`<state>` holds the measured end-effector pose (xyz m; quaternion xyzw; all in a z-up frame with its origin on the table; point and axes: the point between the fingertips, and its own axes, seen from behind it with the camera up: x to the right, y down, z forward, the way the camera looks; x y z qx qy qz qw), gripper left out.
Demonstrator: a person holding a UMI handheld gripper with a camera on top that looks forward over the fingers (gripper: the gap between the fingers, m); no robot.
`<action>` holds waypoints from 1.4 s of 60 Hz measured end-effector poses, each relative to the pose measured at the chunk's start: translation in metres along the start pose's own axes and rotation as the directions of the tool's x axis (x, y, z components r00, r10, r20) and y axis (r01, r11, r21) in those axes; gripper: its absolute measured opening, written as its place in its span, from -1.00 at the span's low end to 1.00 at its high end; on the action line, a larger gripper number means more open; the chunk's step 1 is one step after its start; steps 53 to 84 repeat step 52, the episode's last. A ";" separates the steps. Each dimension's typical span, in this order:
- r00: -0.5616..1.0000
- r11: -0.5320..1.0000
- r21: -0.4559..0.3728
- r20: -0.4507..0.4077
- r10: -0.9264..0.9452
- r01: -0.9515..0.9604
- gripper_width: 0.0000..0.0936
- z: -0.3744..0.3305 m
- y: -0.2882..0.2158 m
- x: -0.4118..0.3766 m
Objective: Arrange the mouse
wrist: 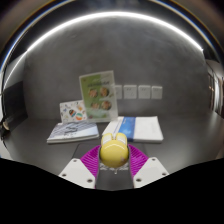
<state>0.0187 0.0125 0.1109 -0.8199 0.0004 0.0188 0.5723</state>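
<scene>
A small yellow mouse (113, 152) with a white stripe on top sits between the magenta pads (90, 158) of my gripper (113, 160). Both pads press against its sides and it appears held above the grey table (40, 150). The lower part of the mouse is hidden by the gripper body.
Beyond the fingers lie a white book (72, 131) on the left and a notebook with a blue edge (143, 128) on the right. A green-and-white picture book (97, 93) stands upright against the grey wall, beside several white wall sockets (137, 91).
</scene>
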 end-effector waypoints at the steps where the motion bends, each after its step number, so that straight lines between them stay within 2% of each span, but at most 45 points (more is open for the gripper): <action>1: 1.000 1.000 -0.014 0.003 0.003 -0.003 -0.21 0.003 0.007 -0.007; 14: 1.000 0.977 -0.211 -0.013 -0.010 0.007 -0.21 0.043 0.098 -0.034; 18: 1.000 0.968 -0.251 -0.009 -0.005 0.003 -0.19 0.046 0.114 -0.035; 22: 1.000 0.971 -0.237 -0.010 -0.021 0.018 -0.18 0.047 0.112 -0.034; 24: 1.000 0.970 -0.241 -0.011 -0.015 0.012 -0.10 0.047 0.112 -0.034; 25: 1.000 0.970 -0.242 -0.011 -0.015 0.012 0.03 0.049 0.112 -0.034; 27: 1.000 0.969 -0.246 -0.009 -0.015 0.012 0.14 0.048 0.112 -0.034; 28: 1.000 0.968 -0.250 -0.006 -0.018 0.016 0.05 0.048 0.112 -0.034; 31: 1.000 0.965 -0.262 0.008 -0.023 0.025 0.20 0.046 0.113 -0.036; 37: 0.999 0.962 -0.271 0.035 -0.014 0.023 0.93 0.031 0.111 -0.035; 39: 0.999 0.963 -0.270 0.041 -0.010 0.020 0.75 0.022 0.109 -0.031; 51: 0.990 0.967 -0.254 0.139 0.019 0.017 0.83 -0.034 0.106 0.014; 52: 0.988 0.967 -0.255 0.150 0.024 0.015 0.79 -0.034 0.108 0.020; 84: 0.988 0.967 -0.255 0.150 0.024 0.015 0.79 -0.034 0.108 0.020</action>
